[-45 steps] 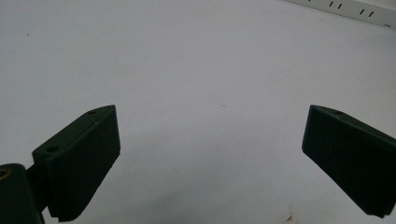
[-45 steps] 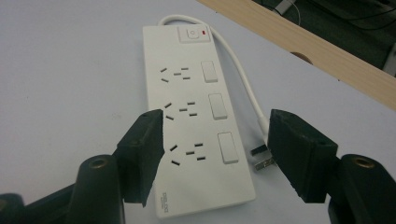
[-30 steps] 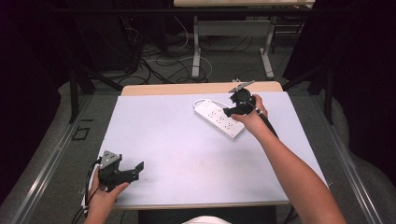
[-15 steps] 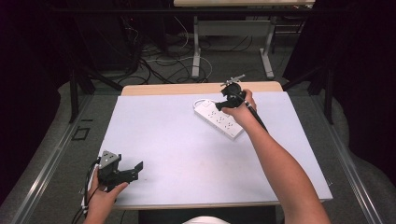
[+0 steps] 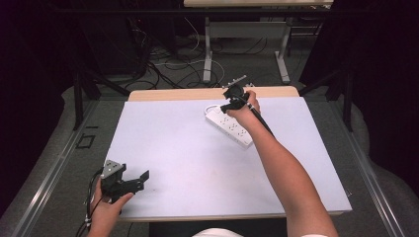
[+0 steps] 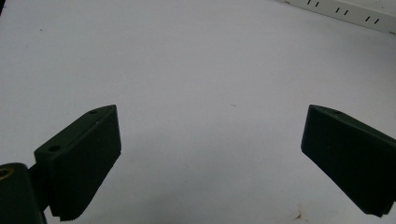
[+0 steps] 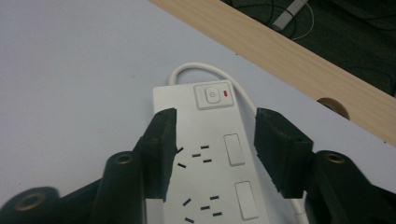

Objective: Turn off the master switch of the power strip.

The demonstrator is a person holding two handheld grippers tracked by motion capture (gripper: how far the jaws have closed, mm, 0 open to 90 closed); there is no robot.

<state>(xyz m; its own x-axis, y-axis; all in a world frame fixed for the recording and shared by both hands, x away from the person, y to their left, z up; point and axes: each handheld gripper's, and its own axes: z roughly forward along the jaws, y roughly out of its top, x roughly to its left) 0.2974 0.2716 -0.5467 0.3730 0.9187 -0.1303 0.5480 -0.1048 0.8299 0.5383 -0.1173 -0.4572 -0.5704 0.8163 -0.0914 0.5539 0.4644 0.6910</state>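
Right gripper view: power strip (image 7: 205,163) switch (red light).

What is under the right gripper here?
The white power strip lies under the right gripper, switch end showing, on the white table. The gripper's jaws, just closing, straddle it; contact can't be judged.

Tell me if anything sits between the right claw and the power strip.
Nothing visible does. The right claw hangs just above the power strip, jaws astride its switch end and just closing, not yet pressing it.
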